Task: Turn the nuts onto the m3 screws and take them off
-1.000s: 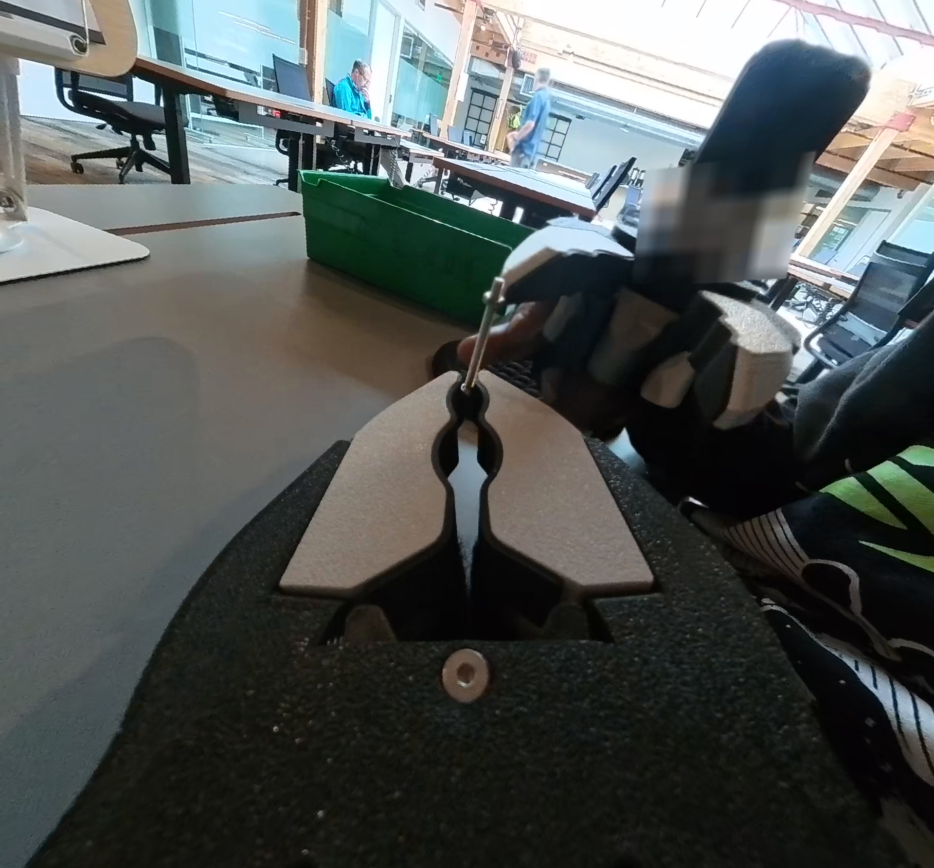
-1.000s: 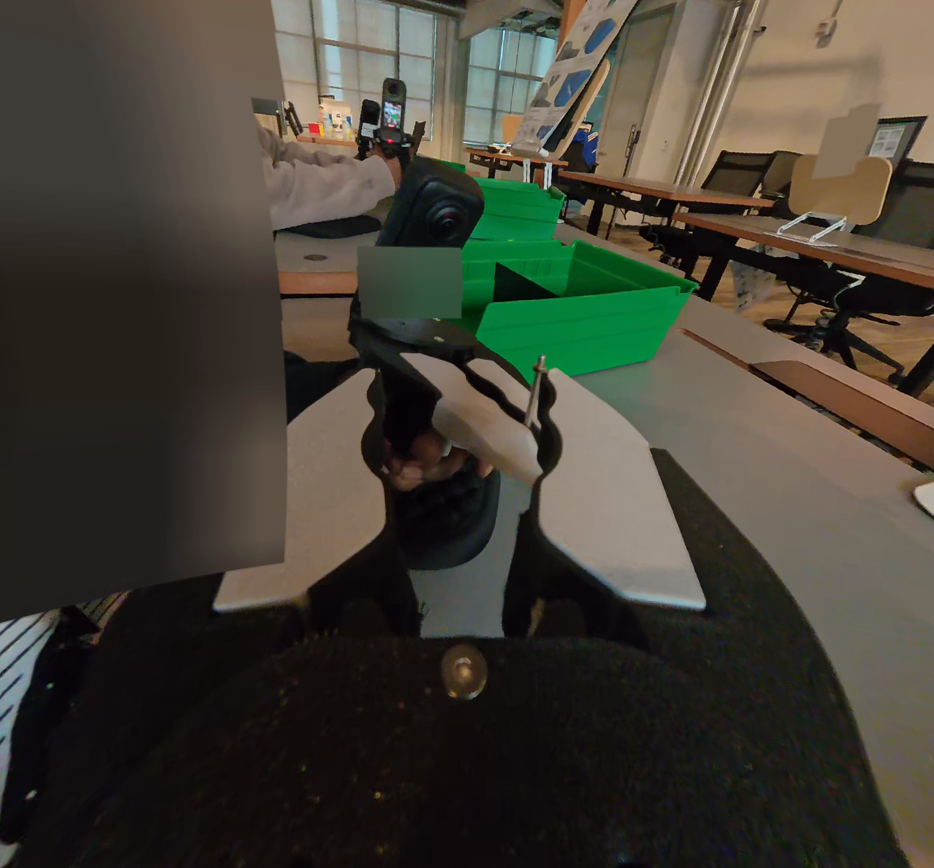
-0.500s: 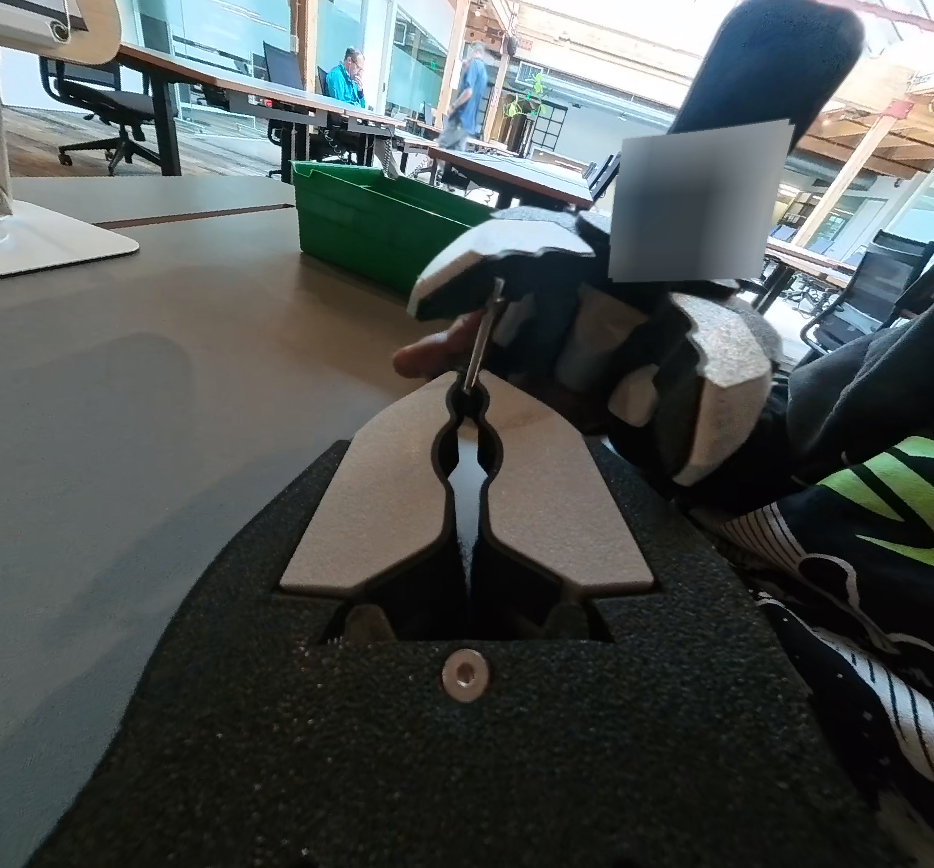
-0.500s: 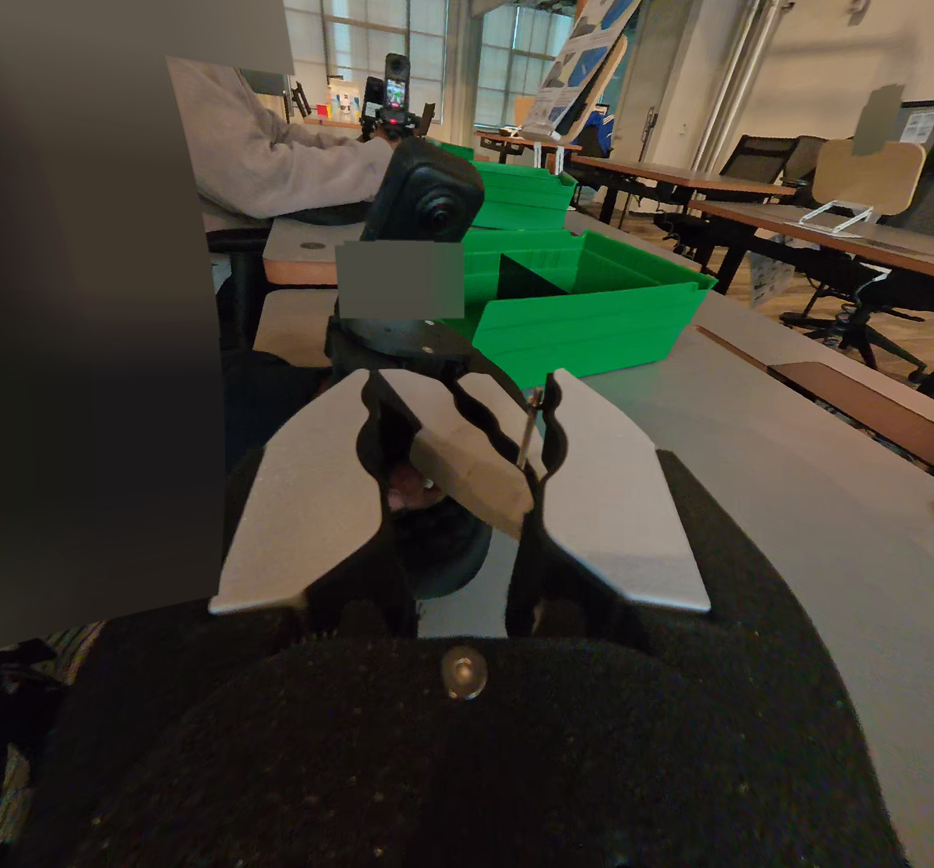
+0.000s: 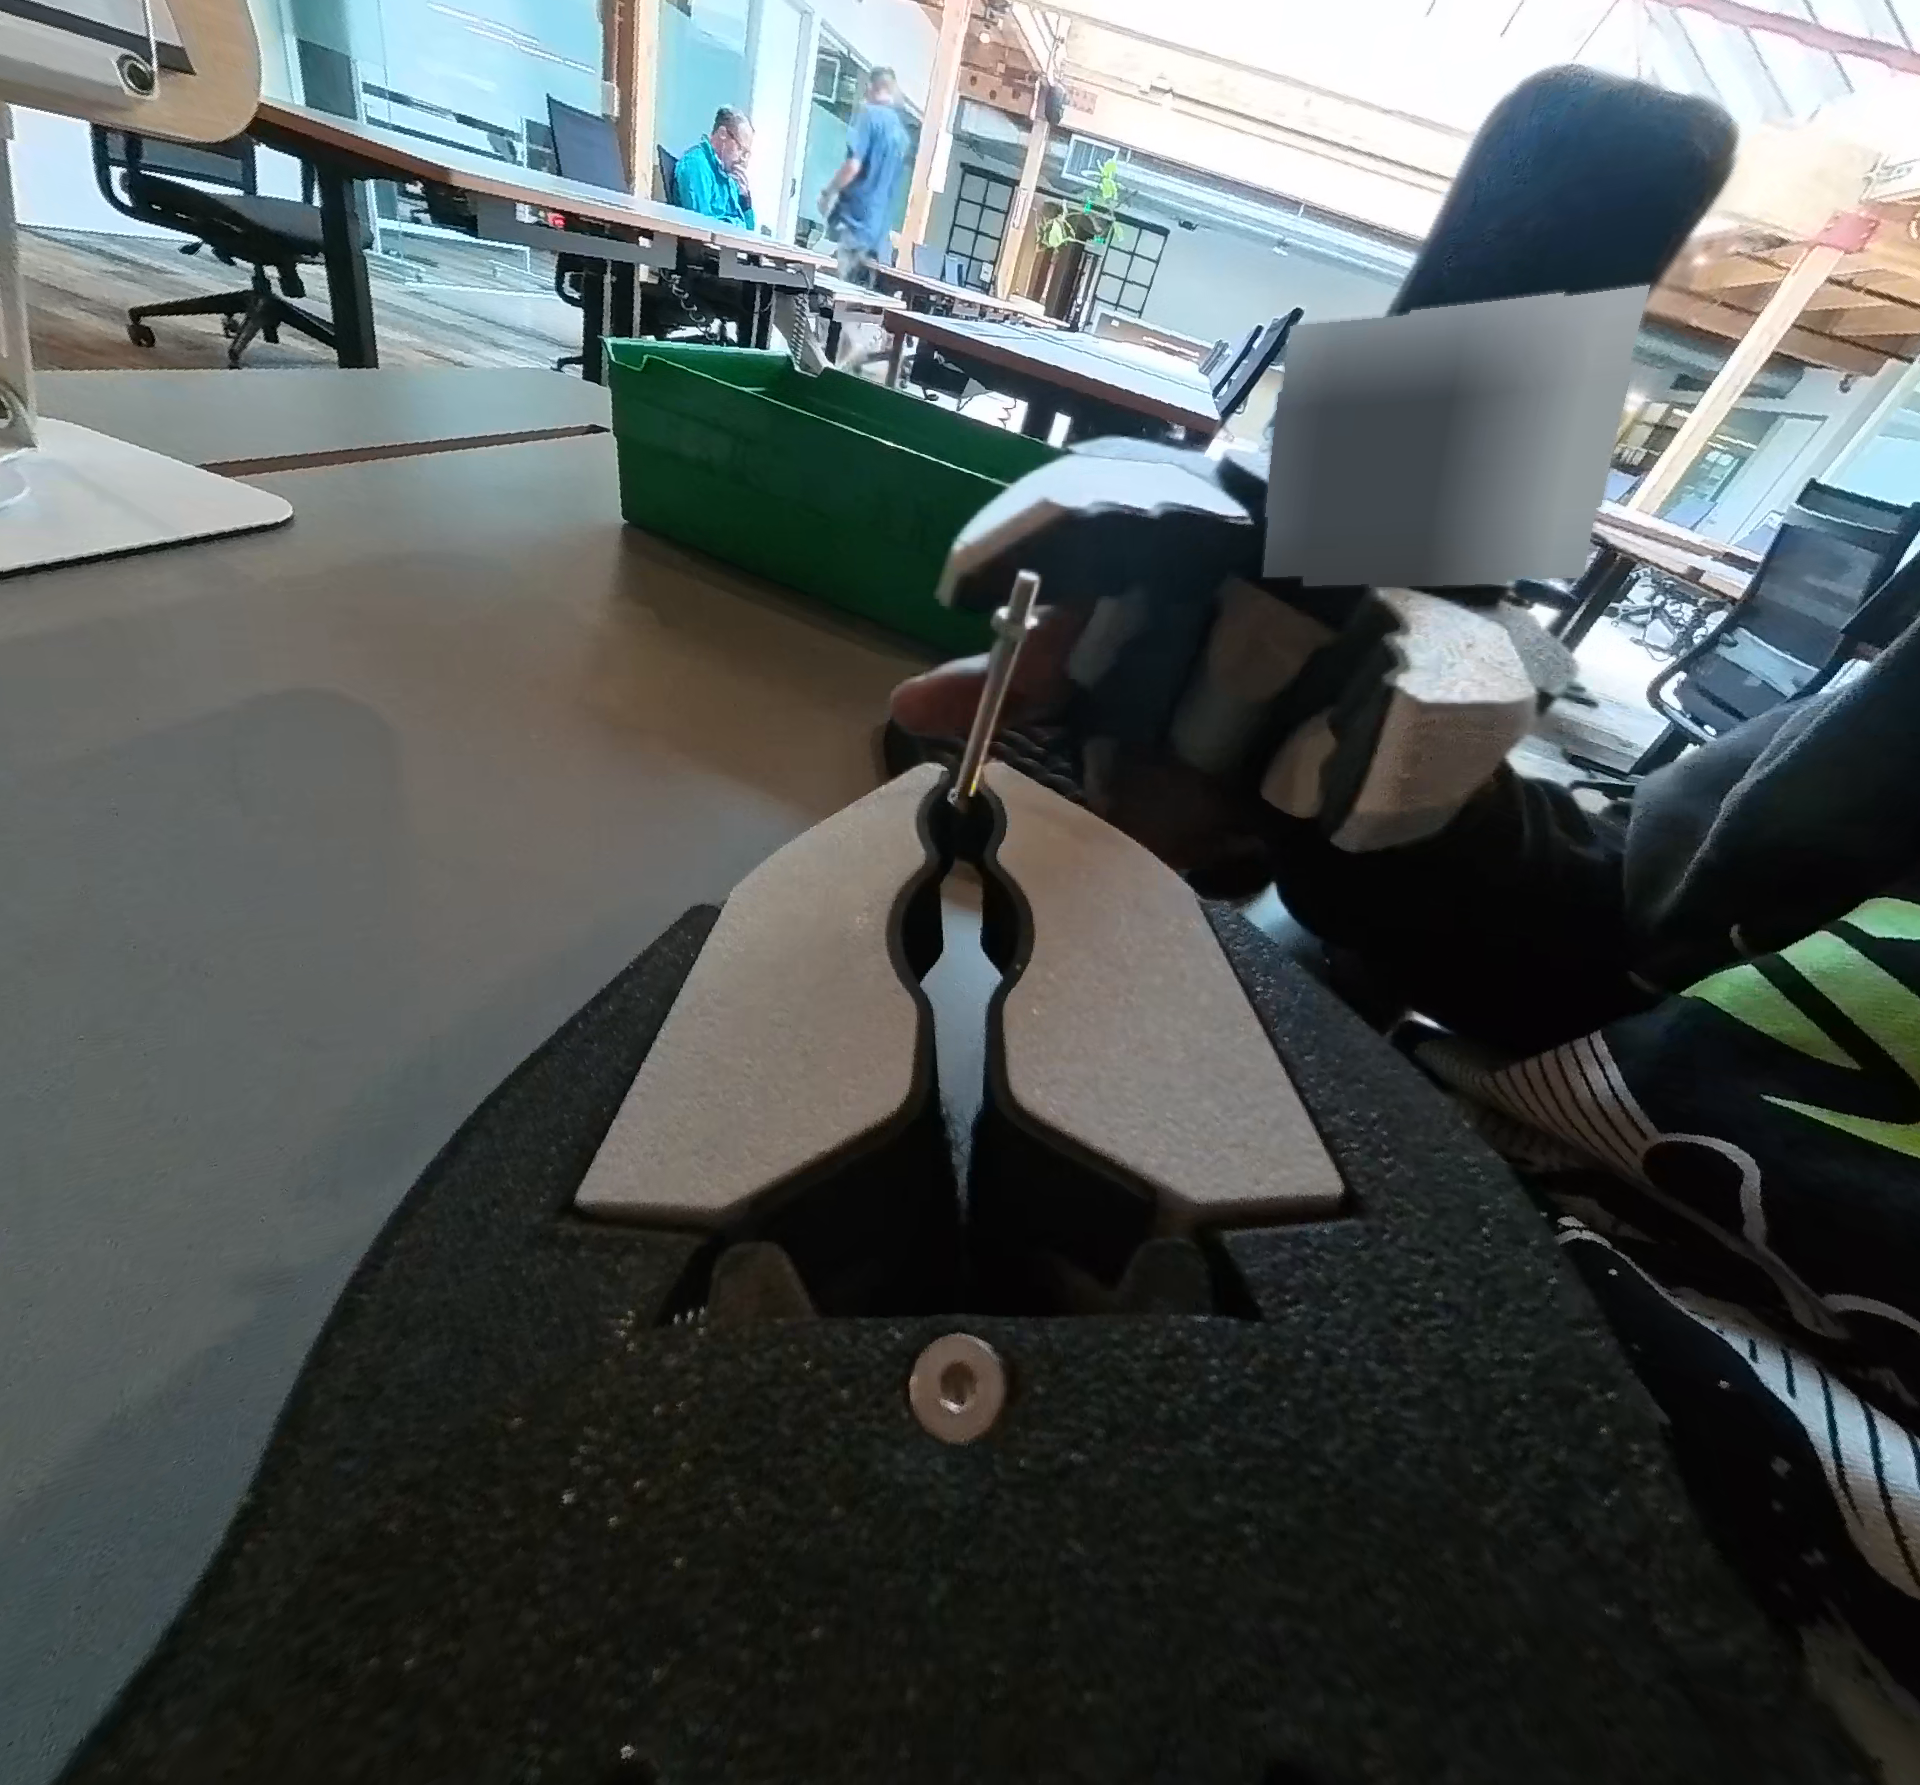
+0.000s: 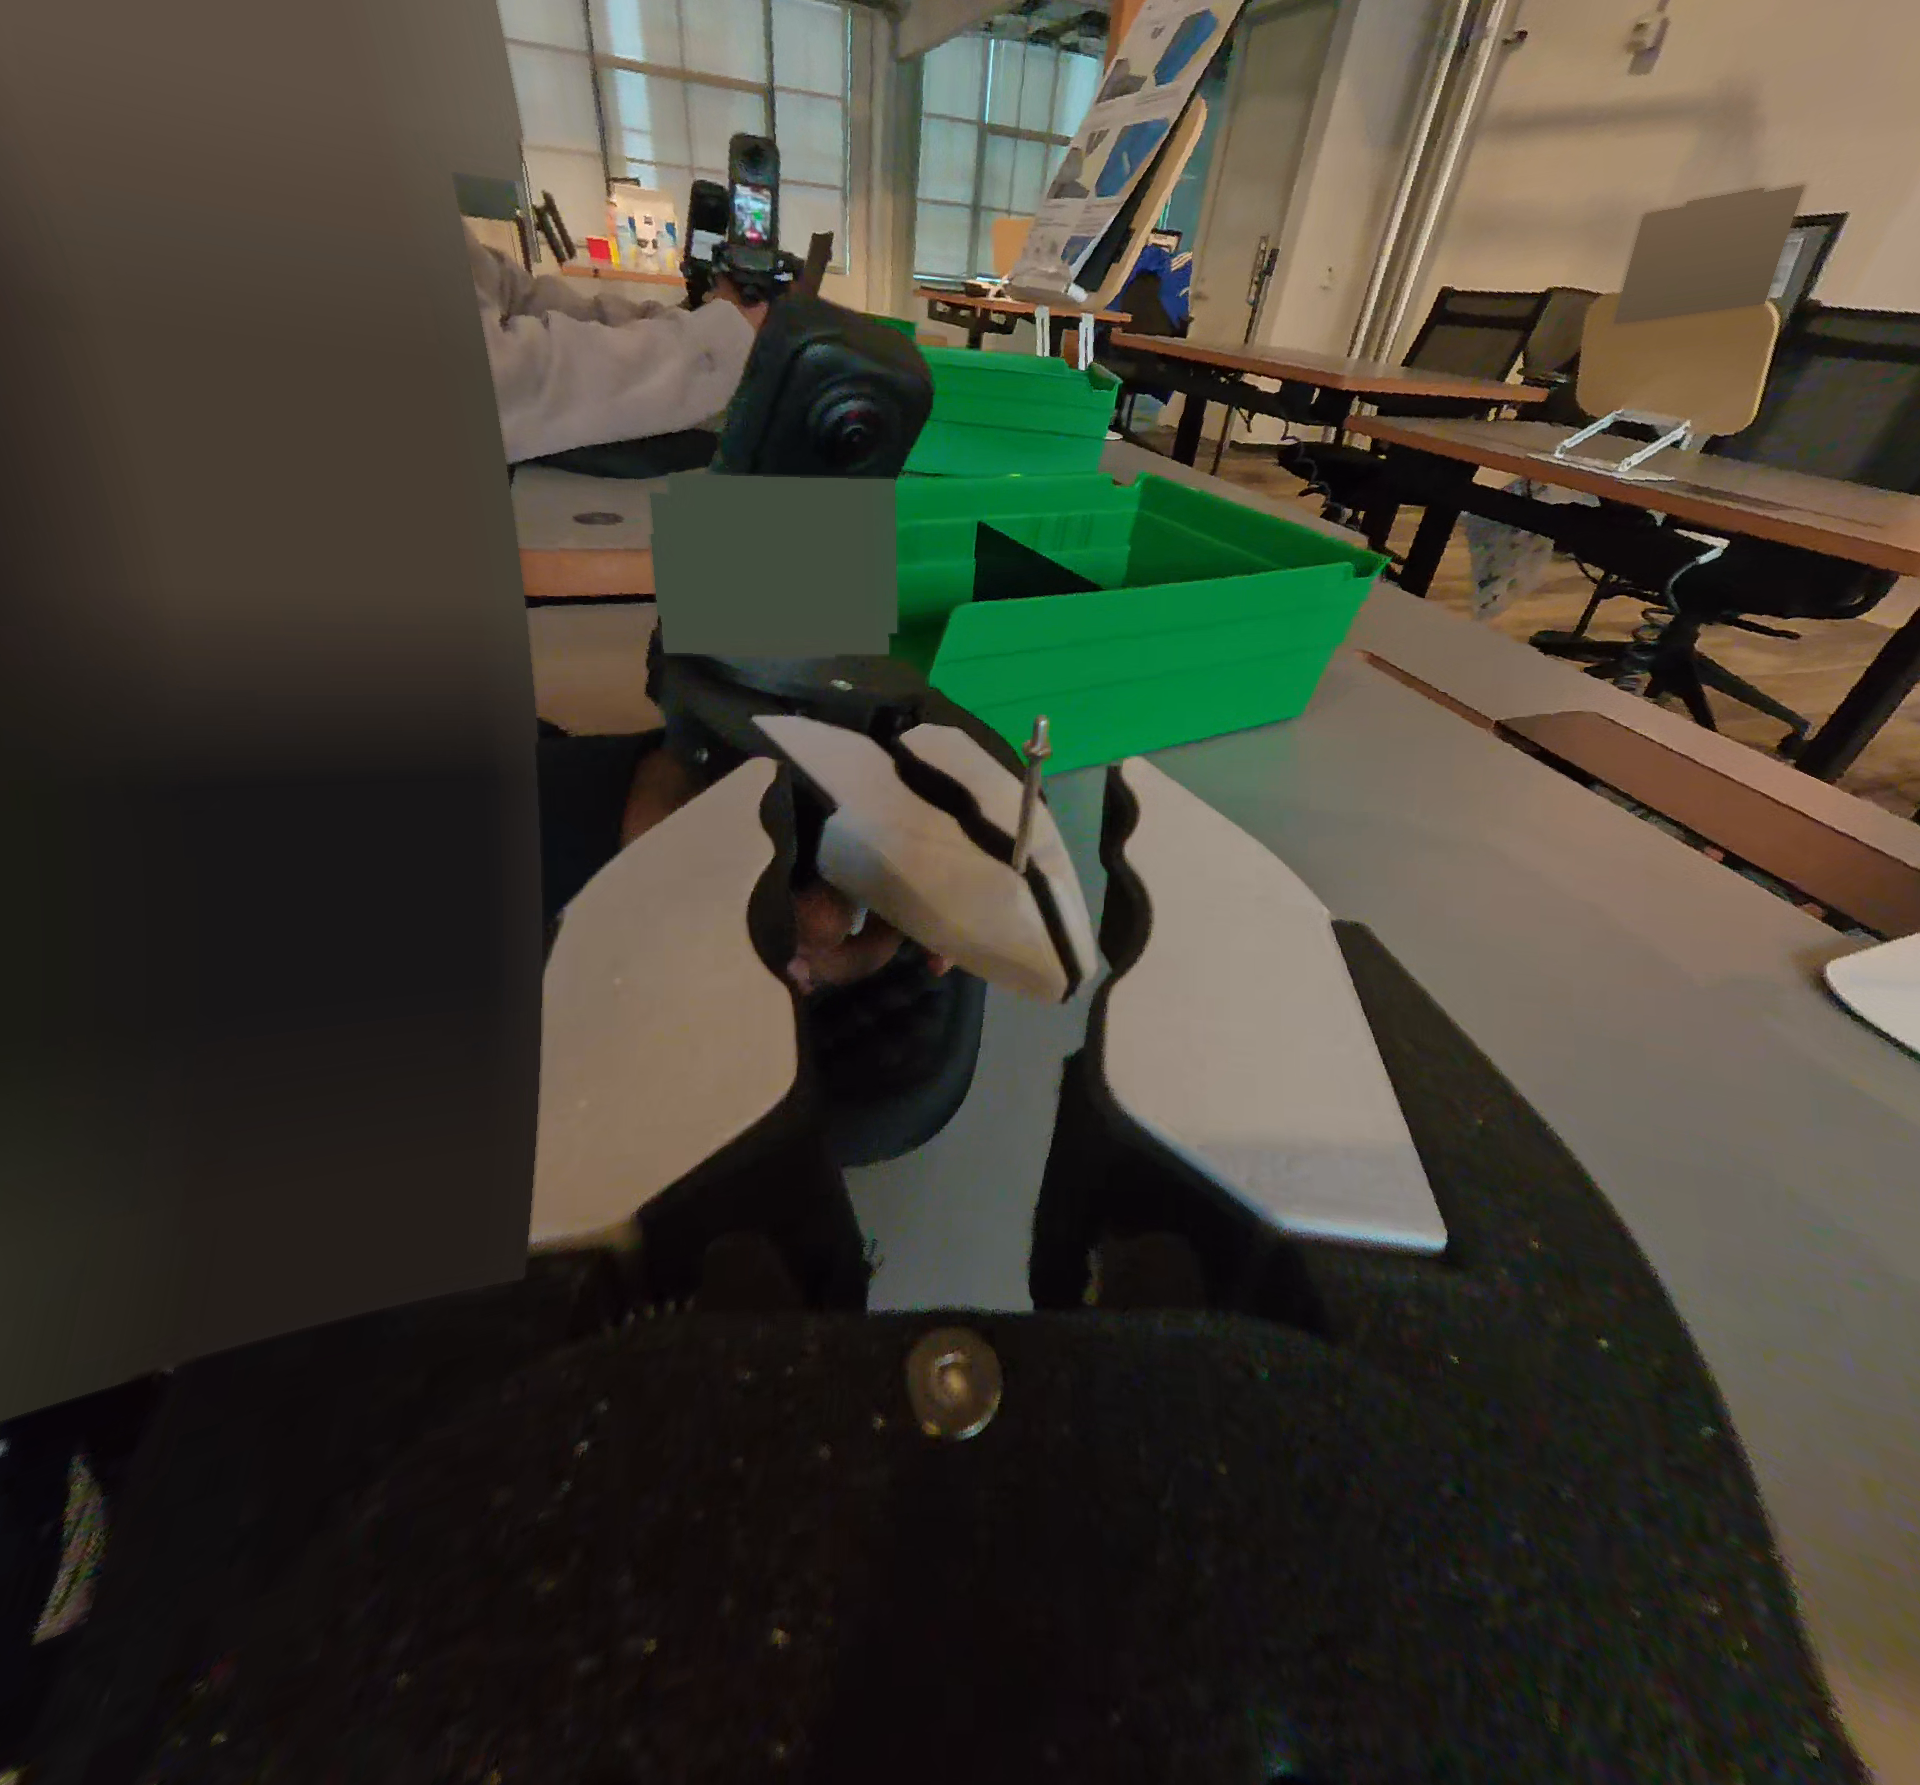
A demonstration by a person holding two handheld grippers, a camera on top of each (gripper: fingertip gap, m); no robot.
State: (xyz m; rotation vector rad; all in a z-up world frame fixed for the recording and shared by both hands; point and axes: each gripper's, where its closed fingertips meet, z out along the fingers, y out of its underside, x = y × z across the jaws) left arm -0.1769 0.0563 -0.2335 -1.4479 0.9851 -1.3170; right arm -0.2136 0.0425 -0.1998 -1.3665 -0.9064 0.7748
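- Right gripper has backed off the screw since the last frame, its jaws wide apart with nothing gripped.
- Left gripper is clamped on the screw's lower end.
- The screw's long axis runs near-upright, leaning slightly right, with the nut near its top.
- Green bin sits on the far side of the table.

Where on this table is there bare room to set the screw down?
Bare table spreads left of the left hand-held gripper, between white stand base and green bin. Crowded around the right hand-held gripper.
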